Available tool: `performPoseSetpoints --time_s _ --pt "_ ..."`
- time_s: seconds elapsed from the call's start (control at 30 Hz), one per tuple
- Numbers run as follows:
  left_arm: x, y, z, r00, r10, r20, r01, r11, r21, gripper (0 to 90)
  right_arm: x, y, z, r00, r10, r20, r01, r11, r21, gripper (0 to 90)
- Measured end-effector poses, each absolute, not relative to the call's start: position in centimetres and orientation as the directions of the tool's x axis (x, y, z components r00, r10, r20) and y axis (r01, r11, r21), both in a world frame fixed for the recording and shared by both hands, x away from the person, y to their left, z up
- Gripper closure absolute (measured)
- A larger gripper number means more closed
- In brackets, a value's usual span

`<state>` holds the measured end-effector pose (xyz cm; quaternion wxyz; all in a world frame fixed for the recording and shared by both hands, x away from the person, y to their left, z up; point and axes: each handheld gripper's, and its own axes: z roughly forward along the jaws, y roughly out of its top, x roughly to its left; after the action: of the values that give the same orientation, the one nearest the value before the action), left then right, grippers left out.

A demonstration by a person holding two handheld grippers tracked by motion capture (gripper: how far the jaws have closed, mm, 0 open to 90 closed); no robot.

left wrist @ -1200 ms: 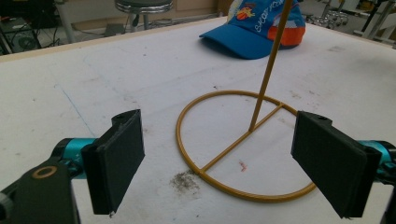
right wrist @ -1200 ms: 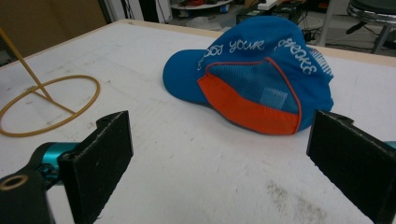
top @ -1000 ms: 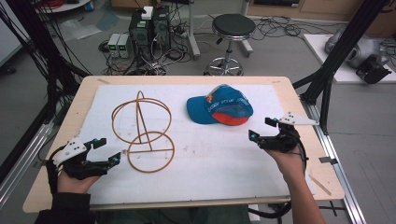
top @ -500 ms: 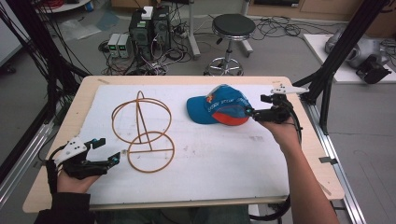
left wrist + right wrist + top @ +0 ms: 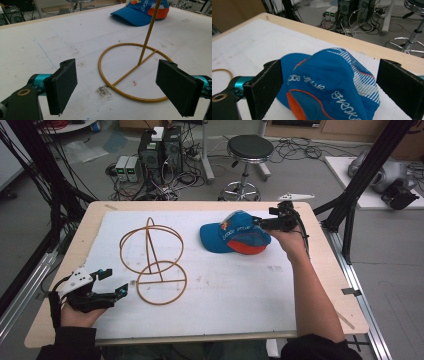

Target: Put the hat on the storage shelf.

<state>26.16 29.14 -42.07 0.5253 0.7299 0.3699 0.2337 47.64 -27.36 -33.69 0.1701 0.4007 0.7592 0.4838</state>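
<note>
While the person's right hand (image 5: pixel 292 242) reaches out over the far right part of the table (image 5: pixel 70 245), the right gripper (image 5: pixel 265 223) sits right at the blue cap (image 5: pixel 235 236), jaws spread wide with nothing clamped; in the right gripper view the cap's (image 5: pixel 329 82) crown lies between the two black pads (image 5: pixel 265 86), one on each side, not pressing it as far as I can tell. Cap is blue with an orange panel and white lettering, striped mesh on one side, lying on the white sheet (image 5: pixel 225 290) that covers the tabletop, far right of centre. Left gripper (image 5: pixel 112 282) is held low at the near left edge by the left hand (image 5: pixel 75 312), jaws wide apart and holding nothing (teal bits show behind the pads (image 5: pixel 62 85)). Just beside it, toward the middle, stands the yellow wire stand (image 5: pixel 152 260): a flat ring base with a crossbar on the sheet, a post rising from it, another hoop up top. In the left gripper view the base ring (image 5: pixel 130 72) lies just ahead between the jaws, not touched, cap (image 5: pixel 141 12) farther back. A round black stool (image 5: pixel 249 150) and computer boxes (image 5: pixel 160 147) with cables stand on the floor beyond the table
</note>
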Motion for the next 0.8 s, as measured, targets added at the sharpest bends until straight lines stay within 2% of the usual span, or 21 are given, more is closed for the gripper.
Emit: performPoseSetpoints --time_s 0.47,0.6,0.63,0.73,0.8 --pt "26.2 28.6 -42.2 0.628 0.777 -0.043 0.292 -0.185 0.938 17.5 51.5 -26.5 -37.6 -0.568 0.809 0.153 0.523 0.211 0.826 6.3" --pt "26.1 28.7 -42.1 0.621 0.783 -0.034 0.292 -0.191 0.937 17.6 51.9 -26.4 -38.5 -0.545 0.817 0.187 0.555 0.185 0.811 8.3" --pt "26.1 28.7 -42.1 0.616 0.787 -0.031 0.290 -0.189 0.938 17.6 52.1 -26.6 -38.8 -0.556 0.799 0.231 0.573 0.167 0.802 21.6" --pt "26.0 28.8 -42.1 0.610 0.792 -0.028 0.286 -0.188 0.940 17.6 52.2 -26.5 -39.2 -0.550 0.801 0.235 0.583 0.167 0.795 24.4" --pt "26.0 29.0 -42.0 0.609 0.792 -0.026 0.284 -0.188 0.940 17.6 52.2 -26.3 -39.4 -0.554 0.799 0.232 0.588 0.179 0.789 36.7"
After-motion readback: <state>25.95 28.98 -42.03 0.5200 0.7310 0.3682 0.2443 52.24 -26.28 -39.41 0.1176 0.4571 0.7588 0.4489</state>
